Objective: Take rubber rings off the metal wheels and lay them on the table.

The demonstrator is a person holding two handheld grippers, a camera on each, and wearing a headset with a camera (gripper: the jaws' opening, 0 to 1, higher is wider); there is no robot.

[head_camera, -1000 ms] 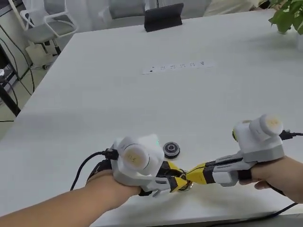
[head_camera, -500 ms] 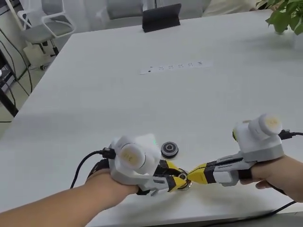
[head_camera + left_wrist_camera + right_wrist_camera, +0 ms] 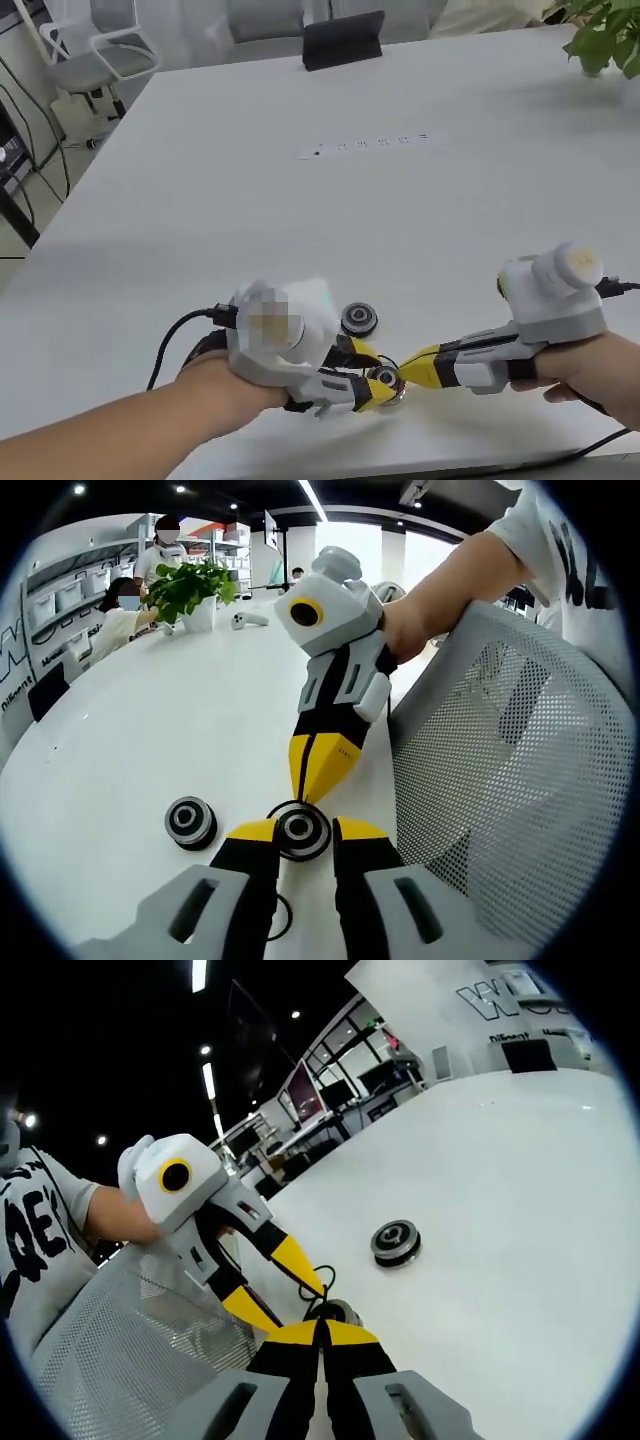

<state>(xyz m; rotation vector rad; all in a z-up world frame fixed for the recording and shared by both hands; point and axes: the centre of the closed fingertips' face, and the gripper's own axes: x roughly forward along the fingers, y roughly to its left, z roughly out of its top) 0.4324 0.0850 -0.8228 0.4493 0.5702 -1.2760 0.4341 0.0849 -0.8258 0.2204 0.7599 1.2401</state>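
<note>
While left tongs [image 3: 305,832] clasp a metal wheel [image 3: 385,380], right tongs [image 3: 320,1328] pinch its rubber ring [image 3: 274,811], second wheel [image 3: 190,822] nearby

The left gripper [image 3: 368,375] has a rounded pale grey plastic shell that narrows into a black middle section and ends in two pointed yellow jaw tips. In the left gripper view its jaw bases are grey with an oblong slot in each, then black, then yellow at the ends. A thin black cable [image 3: 178,343] comes out of its back end. The right gripper [image 3: 405,371] is built alike, with a grey panelled body and slotted plates, a black neck and yellow wedge tips. A second black cable [image 3: 603,441] runs behind the hand. The person wears a white short-sleeved T-shirt [image 3: 35,1225] printed with large dark letters.
</note>
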